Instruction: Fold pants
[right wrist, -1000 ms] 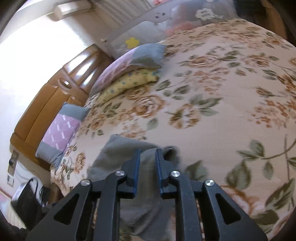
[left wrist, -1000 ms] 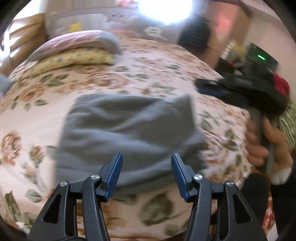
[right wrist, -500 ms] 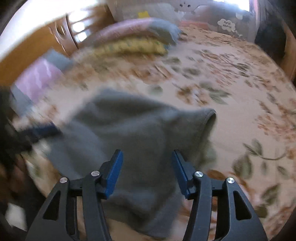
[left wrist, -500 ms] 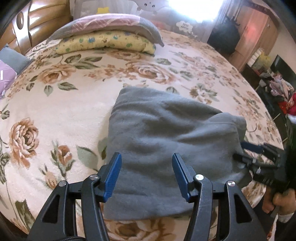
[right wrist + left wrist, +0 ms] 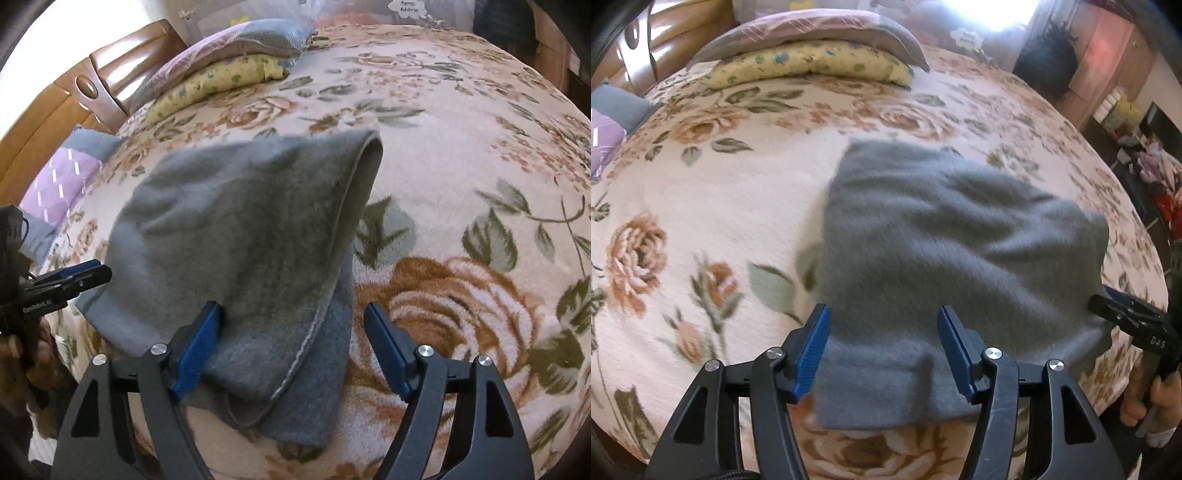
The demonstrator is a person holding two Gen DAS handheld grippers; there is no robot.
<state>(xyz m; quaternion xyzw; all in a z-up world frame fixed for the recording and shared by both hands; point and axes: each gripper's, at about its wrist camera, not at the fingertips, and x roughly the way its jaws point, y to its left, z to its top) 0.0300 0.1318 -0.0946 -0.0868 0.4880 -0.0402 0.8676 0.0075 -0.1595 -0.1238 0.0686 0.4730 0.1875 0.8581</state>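
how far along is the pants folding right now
Mostly done: the grey pants lie on the floral bed as a compact folded bundle. Nothing is in hand; the left gripper and right gripper are both open at its near edge. What seems left is squaring the loose, uneven layers on the right side.

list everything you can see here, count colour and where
pants: one, grey, folded bundle near the bed's front edge
bedspread: one, cream with brown roses, covering the bed
pillows: two stacked, yellow under pink-grey, at the head
cushion: one, purple and grey, by the wooden headboard
left gripper: black with blue pads, open over the pants
right gripper: black with blue pads, open at the pants' edge
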